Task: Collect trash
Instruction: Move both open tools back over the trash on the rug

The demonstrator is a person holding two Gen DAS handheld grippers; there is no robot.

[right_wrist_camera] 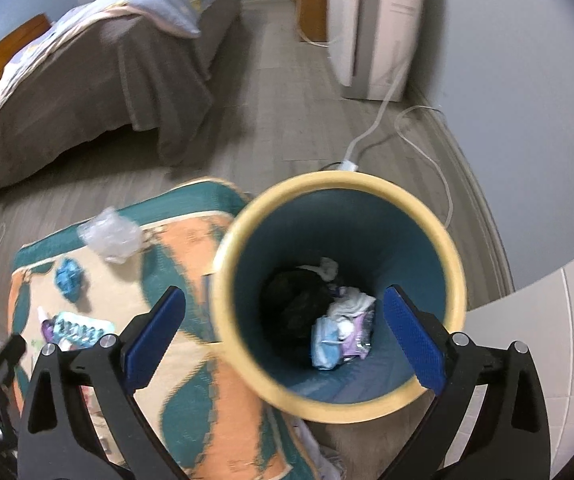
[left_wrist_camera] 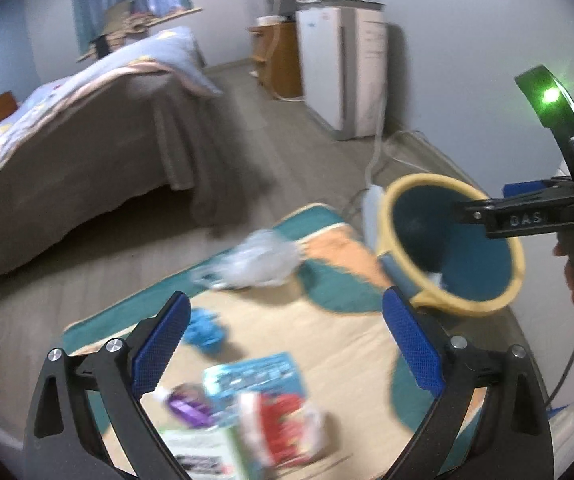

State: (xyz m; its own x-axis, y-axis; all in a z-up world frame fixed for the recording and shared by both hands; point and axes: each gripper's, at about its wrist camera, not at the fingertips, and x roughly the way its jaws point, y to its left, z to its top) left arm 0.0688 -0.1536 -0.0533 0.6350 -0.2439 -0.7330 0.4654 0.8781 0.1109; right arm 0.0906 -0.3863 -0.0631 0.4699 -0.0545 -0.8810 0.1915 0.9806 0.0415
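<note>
Both claws stand wide and empty: the left claw (left_wrist_camera: 285,344) over the snack wrappers (left_wrist_camera: 255,408) near the rug's (left_wrist_camera: 351,344) near edge, the right claw (right_wrist_camera: 285,340) above the wastebasket (right_wrist_camera: 243,248). Risks, as I judge them: the blue crumpled scrap (left_wrist_camera: 205,330) and clear plastic bag (left_wrist_camera: 259,260) toward the rug's far edge are light and may slip from the pads, and a claw could clip the basket's rim and tip it. The wastebasket holds a dark bag, tissues and wrappers.

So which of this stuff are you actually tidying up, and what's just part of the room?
For the job: trash bin, clear plastic bag, blue crumpled scrap, printed wrappers.

Just the room: rug, bed, white appliance, cable.
</note>
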